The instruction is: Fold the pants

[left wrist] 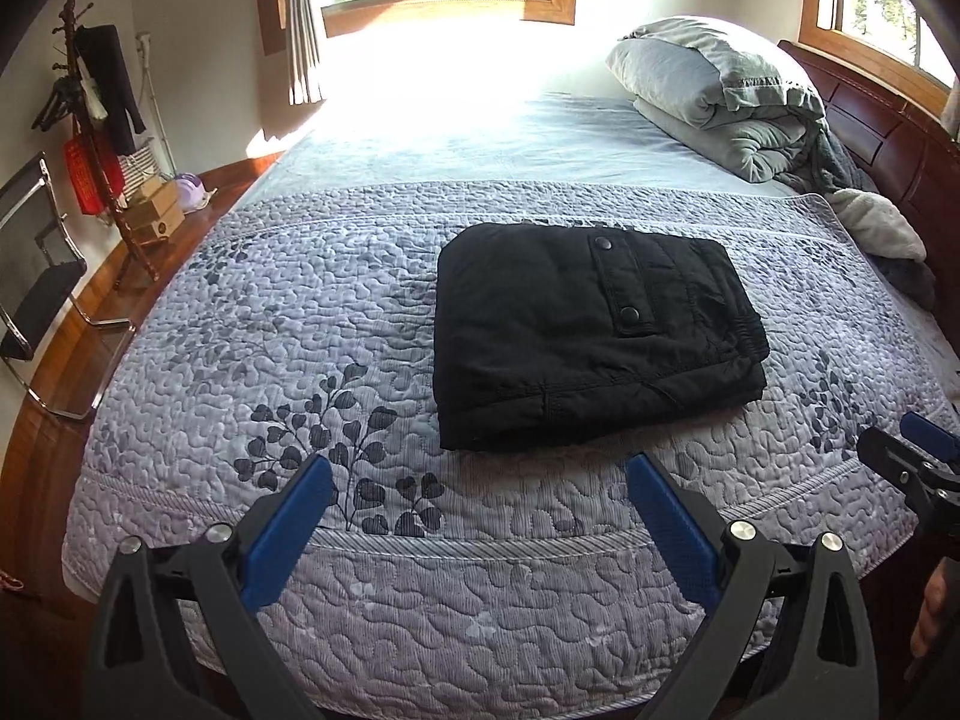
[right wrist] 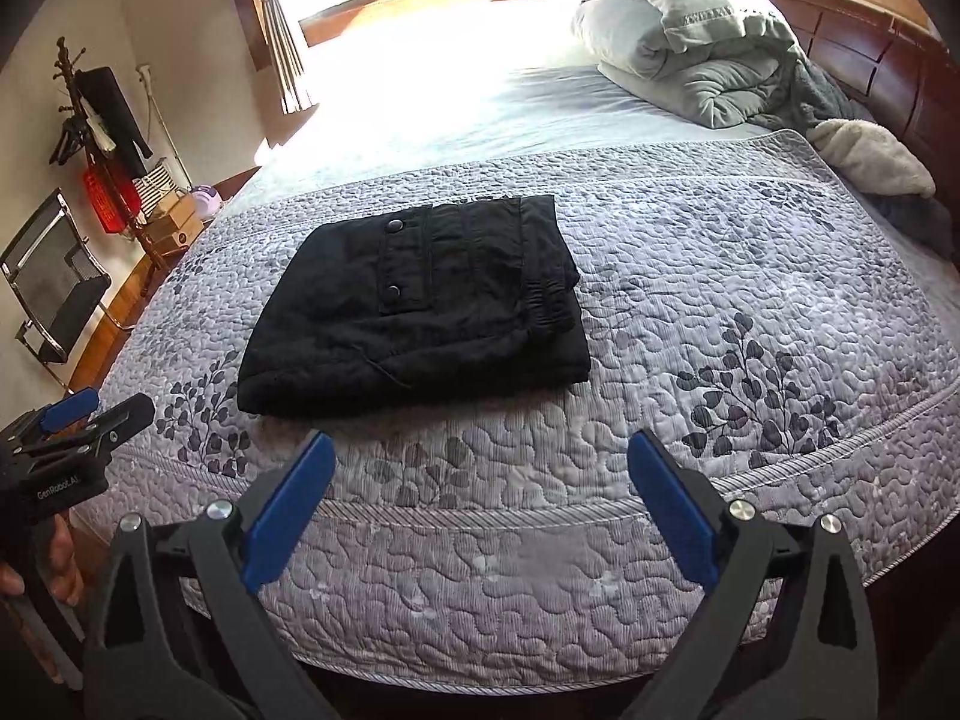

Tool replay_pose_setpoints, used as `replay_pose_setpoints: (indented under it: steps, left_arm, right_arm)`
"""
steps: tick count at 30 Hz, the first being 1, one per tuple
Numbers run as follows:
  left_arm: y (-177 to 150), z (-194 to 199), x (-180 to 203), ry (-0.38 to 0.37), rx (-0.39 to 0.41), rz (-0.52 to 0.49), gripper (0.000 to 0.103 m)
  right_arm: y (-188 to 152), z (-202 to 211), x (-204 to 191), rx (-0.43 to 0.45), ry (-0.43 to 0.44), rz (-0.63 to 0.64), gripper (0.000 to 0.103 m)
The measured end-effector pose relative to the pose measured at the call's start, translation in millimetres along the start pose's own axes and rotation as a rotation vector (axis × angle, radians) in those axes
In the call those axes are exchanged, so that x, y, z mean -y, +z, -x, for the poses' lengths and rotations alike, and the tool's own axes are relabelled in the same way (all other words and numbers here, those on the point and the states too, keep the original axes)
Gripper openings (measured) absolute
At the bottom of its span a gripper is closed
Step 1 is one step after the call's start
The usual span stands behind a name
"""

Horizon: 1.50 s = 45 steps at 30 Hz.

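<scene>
Black pants [left wrist: 594, 330] lie folded into a compact rectangle on the grey quilted bedspread [left wrist: 300, 324], a snap-button pocket flap on top. They also show in the right wrist view [right wrist: 420, 312]. My left gripper [left wrist: 480, 468] is open and empty, held above the bed's near edge, short of the pants. My right gripper [right wrist: 480, 444] is open and empty, also just short of the pants. The right gripper shows at the right edge of the left wrist view [left wrist: 918, 450]; the left gripper shows at the left edge of the right wrist view [right wrist: 72, 420].
Pillows and folded grey bedding [left wrist: 720, 90] are piled at the head of the bed by the wooden headboard [left wrist: 870, 120]. A chair [left wrist: 36, 276], a coat rack [left wrist: 96, 120] and boxes [left wrist: 156, 210] stand on the floor left of the bed.
</scene>
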<state>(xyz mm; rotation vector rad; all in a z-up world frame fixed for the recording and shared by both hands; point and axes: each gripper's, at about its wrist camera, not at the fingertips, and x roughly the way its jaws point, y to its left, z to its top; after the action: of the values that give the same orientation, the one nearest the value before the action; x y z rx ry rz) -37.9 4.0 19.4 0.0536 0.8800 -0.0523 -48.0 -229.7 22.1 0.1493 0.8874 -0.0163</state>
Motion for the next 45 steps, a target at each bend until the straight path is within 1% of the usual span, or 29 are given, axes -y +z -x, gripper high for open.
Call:
replay_pose_setpoints:
  steps: [7, 23, 45]
  left_arm:
    - [-2.3, -1.2, -3.2, 0.013, -0.009, 0.004, 0.099]
    - [-5.0, -6.1, -4.0, 0.019, -0.026, 0.008, 0.099]
    - [-6.3, -7.5, -4.1, 0.023, -0.031, 0.003, 0.099]
  right_arm:
    - [1.6, -0.4, 0.4, 0.006, -0.019, 0.005, 0.098]
    - [0.0, -2.4, 0.5, 0.0, -0.012, 0.002, 0.098]
    - [-0.7, -4.6, 0.8, -0.006, -0.012, -0.003, 0.098]
